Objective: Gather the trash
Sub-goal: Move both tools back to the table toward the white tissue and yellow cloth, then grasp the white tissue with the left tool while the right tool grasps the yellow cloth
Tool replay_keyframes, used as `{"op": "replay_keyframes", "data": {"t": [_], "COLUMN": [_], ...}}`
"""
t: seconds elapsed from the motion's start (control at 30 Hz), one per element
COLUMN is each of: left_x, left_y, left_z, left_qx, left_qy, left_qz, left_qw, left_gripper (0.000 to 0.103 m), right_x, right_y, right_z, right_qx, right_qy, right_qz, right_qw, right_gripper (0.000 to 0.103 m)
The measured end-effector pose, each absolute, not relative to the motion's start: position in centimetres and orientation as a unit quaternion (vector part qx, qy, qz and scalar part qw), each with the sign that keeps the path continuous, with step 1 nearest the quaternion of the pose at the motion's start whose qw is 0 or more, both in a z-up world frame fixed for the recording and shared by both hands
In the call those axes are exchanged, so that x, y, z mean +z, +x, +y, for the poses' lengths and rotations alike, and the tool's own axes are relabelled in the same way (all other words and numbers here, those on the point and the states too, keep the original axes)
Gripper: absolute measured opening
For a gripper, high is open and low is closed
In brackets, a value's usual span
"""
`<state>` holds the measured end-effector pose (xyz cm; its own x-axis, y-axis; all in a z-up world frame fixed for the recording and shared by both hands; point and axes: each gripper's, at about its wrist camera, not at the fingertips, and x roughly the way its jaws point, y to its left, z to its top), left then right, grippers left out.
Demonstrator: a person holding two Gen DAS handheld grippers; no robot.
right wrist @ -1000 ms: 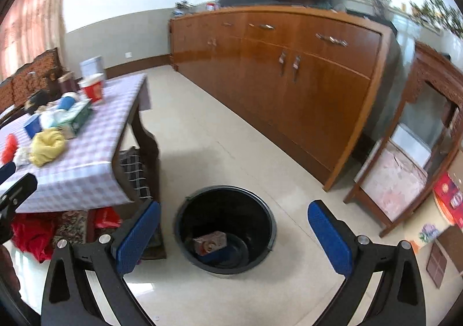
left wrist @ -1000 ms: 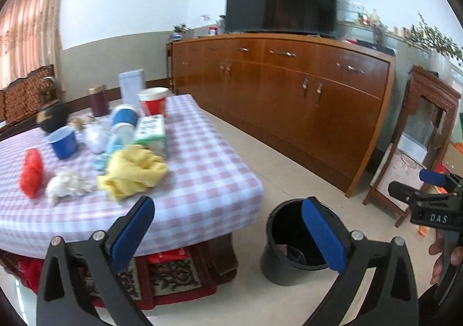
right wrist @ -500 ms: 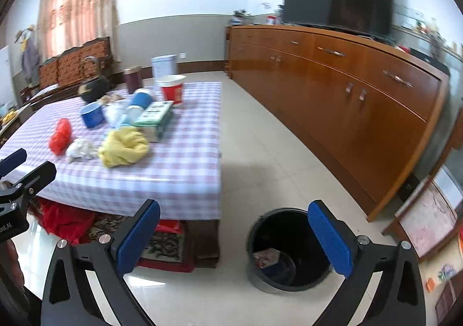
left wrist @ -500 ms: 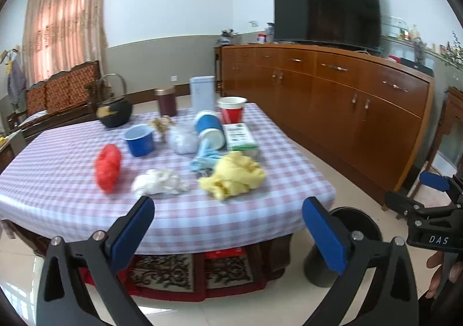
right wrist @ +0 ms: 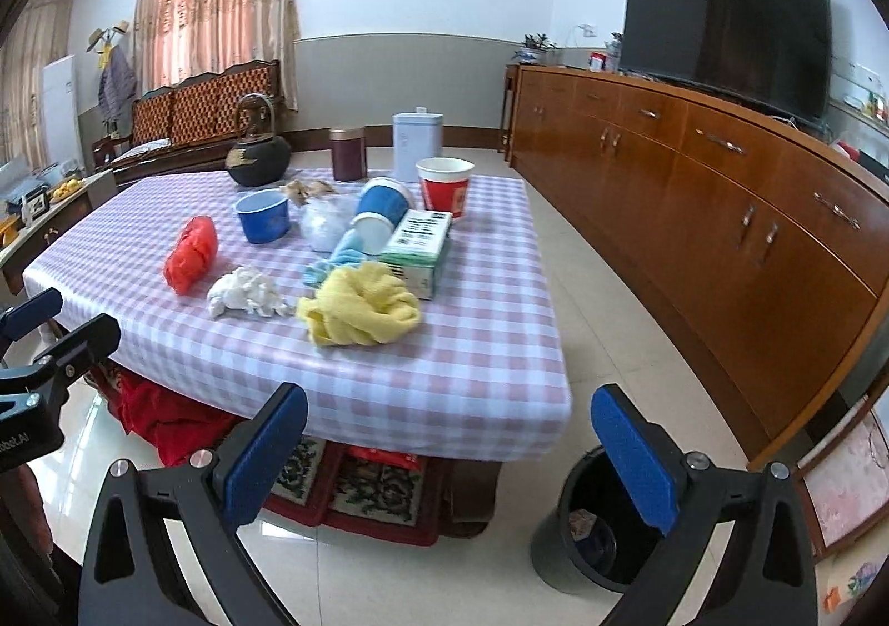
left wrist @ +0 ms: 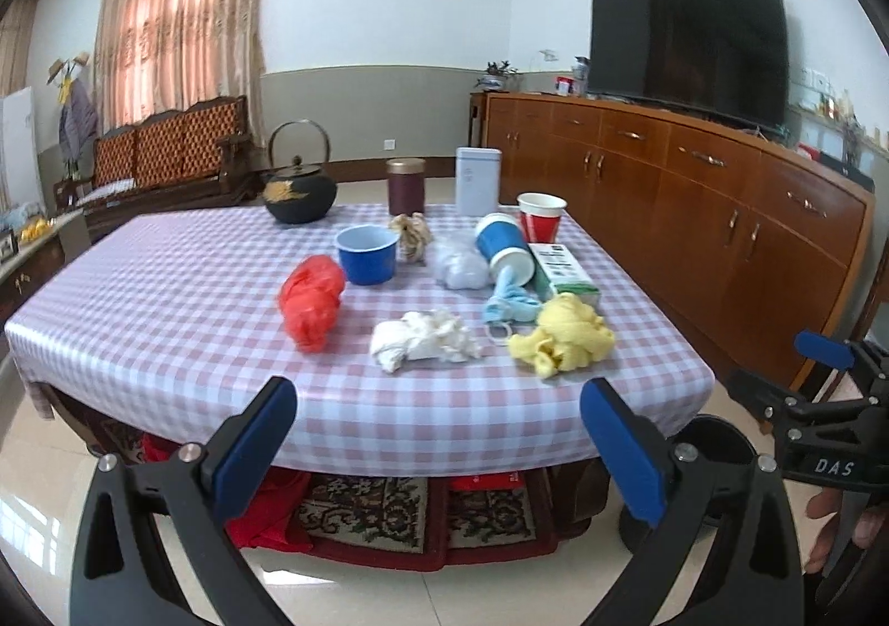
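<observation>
Trash lies scattered over the checked cloth of the bench [left wrist: 166, 304]: a crumpled white tissue [left wrist: 422, 340] near the front edge, a yellow wad [left wrist: 564, 334] just to its right, and a red plastic bag [left wrist: 311, 301] to its left. Behind the tissue, a pale blue face mask [left wrist: 508, 306] touches the mouth of a blue cup lying on its side [left wrist: 503, 248]. A clear plastic bag [left wrist: 458, 265] sits beside that cup, and a brown crumpled scrap [left wrist: 411, 231] lies farther back. A blue bowl [left wrist: 366, 254] stands upright near the red bag, a red paper cup [left wrist: 542, 218] stands toward the right rear, and a green and white box [left wrist: 564, 270] lies flat along the right side, touching the yellow wad in the right wrist view.

At the back of the bench stand a black kettle [left wrist: 300, 190], a dark red canister [left wrist: 405, 187] and a white tin [left wrist: 478, 181].

On the floor by the bench's right front corner stands a black bin [right wrist: 589, 526] with a few scraps at its bottom.

Left tongs [left wrist: 439, 451] hang in front of the bench edge, spread wide and holding nothing. Right tongs [right wrist: 450, 456] are likewise spread wide and empty, level with the bench's right front corner, with the bin just behind the right finger.

A long wooden sideboard [right wrist: 722, 193] runs along the right wall under a dark television [right wrist: 722, 20].
</observation>
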<state>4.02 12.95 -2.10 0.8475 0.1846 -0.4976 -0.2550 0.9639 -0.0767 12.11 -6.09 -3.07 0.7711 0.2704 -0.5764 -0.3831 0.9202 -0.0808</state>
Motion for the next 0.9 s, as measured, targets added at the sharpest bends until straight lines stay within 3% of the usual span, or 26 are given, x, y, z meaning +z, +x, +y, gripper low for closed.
{"op": "replay_keyframes", "data": {"t": [0.17,0.27,0.63,0.9], "left_x": [-3.5,-4.2,-6.1,-6.9], "left_y": [4.0,4.2,8.0,10.2], "left_z": [15.4,16.2,17.8,18.6], "left_qx": [0.124,0.122,0.123,0.128], "left_qy": [-0.089,-0.084,-0.065,-0.07], "left_qz": [0.266,0.269,0.283,0.285], "left_qw": [0.952,0.952,0.949,0.947], "left_gripper": [0.101,0.095,0.094,0.094], "right_x": [-4.2,-5.3,-7.4,-9.4], "right_y": [13.1,14.3,18.9,21.9], "right_z": [-4.0,-2.9,1.5,2.7], "right_qx": [0.193,0.188,0.202,0.203], "right_qy": [-0.097,-0.104,-0.097,-0.099], "right_qz": [0.296,0.317,0.324,0.342], "right_qw": [0.931,0.924,0.919,0.912], "right_gripper": [0.103,0.103,0.103,0.088]}}
